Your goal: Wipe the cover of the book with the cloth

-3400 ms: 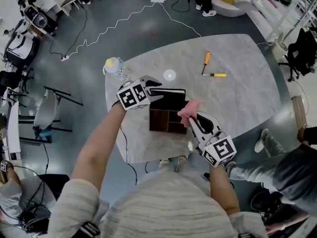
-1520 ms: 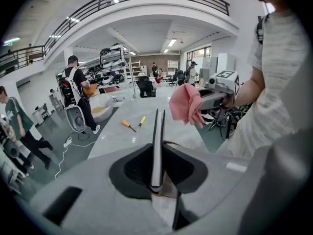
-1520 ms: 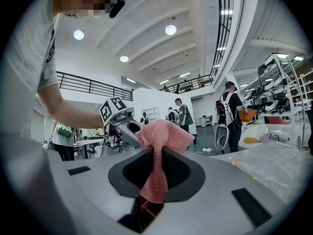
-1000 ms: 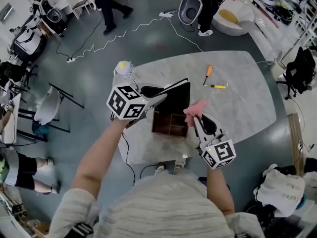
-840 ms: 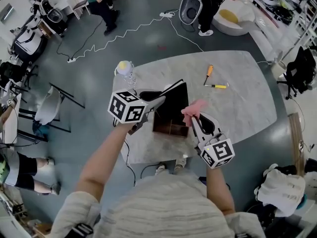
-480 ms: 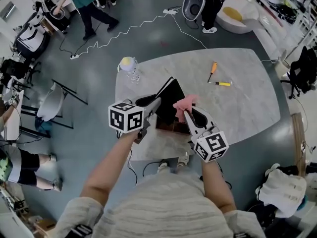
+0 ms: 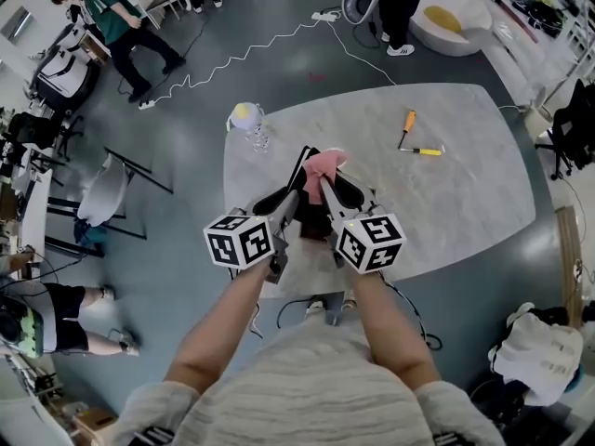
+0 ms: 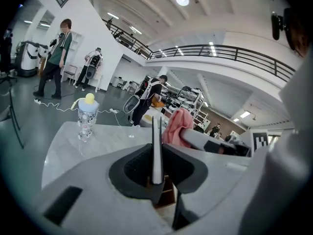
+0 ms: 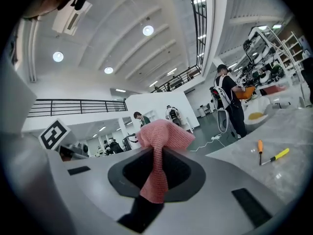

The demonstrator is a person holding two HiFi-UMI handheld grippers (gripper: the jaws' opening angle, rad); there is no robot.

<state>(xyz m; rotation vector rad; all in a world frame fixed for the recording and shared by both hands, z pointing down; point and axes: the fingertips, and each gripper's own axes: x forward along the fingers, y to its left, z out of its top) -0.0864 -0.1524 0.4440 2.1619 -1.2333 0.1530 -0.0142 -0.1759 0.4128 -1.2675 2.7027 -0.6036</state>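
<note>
two closed grips: left gripper [image 8: 156, 173] pinches the book [image 8: 157, 133] by its edge, right gripper [image 9: 155, 180] clamps the cloth [image 9: 160, 141]; hard wiping could lever the book out of that thin hold.

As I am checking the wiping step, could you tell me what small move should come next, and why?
The left claw grips the book upright, and the pink cloth in the right claw sits just beside its cover, contact unclear. So probably ease the right claw leftward to press the cloth onto the cover.
</note>
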